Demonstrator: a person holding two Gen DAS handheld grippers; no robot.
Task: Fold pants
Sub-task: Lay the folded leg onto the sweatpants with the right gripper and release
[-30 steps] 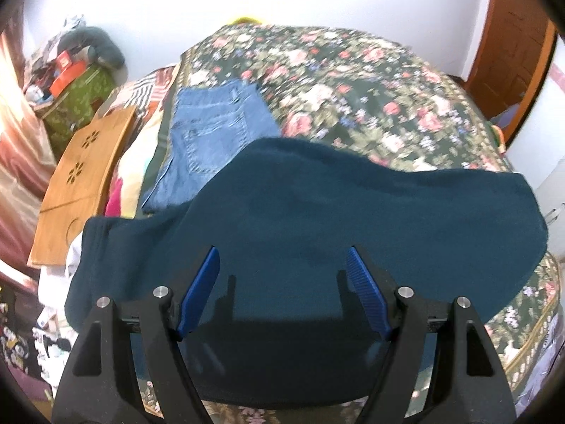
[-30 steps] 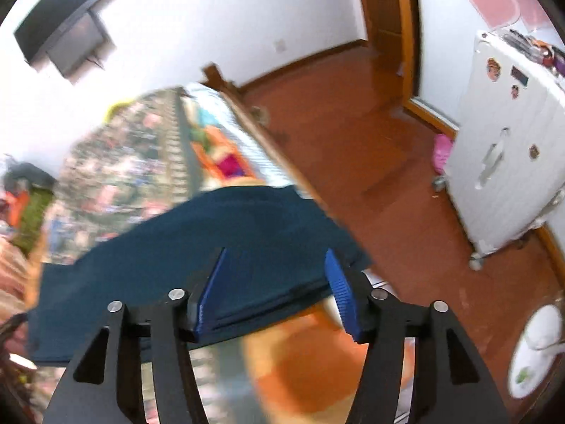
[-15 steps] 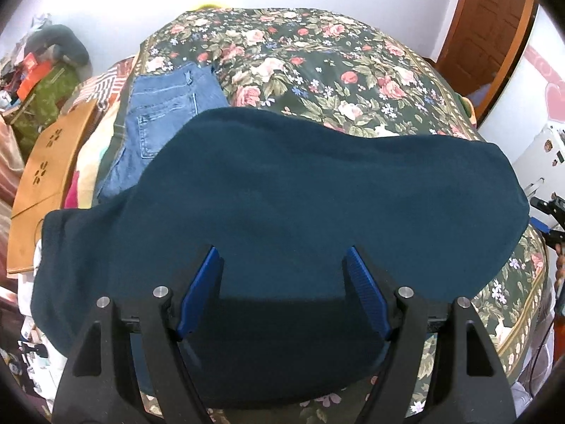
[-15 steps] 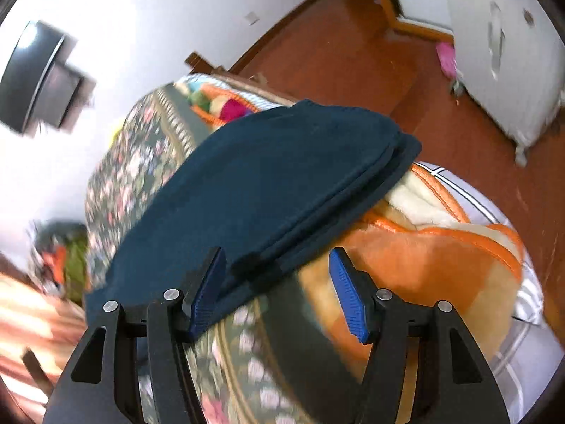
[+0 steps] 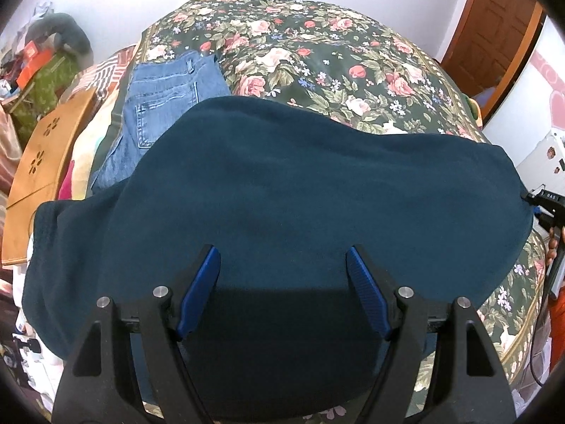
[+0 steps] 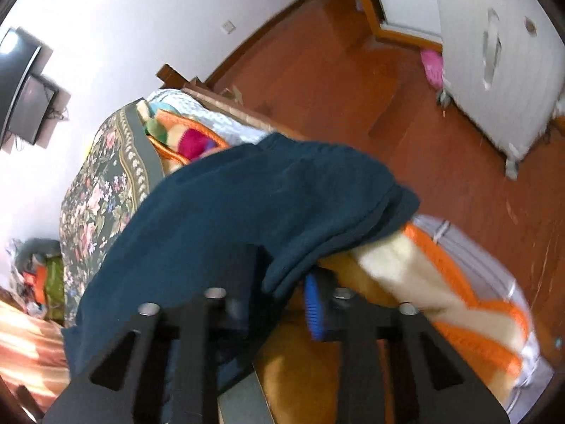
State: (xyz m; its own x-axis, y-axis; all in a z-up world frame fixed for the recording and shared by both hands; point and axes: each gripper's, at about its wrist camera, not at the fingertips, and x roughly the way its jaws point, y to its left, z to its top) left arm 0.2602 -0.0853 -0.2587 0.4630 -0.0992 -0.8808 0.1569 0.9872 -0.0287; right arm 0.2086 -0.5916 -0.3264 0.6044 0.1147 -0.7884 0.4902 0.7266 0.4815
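Dark teal pants (image 5: 317,183) on floral bed (image 5: 317,53), left tool (image 5: 282,282) wide above them, right tool (image 6: 282,296) closing on pants edge, jeans (image 5: 166,95) beside.

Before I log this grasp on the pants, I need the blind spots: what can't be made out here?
- Right wrist view: the right gripper is closing; the teal pants cover its left pad, so pad contact is unseen.
- Left wrist view: the jeans' lower part, hidden by the pants.
- Left wrist view: the left gripper stands open; the pants' near edge, behind its fingers.

Pants (image 5: 300,183) on bed (image 5: 353,63), jeans (image 5: 162,106) behind
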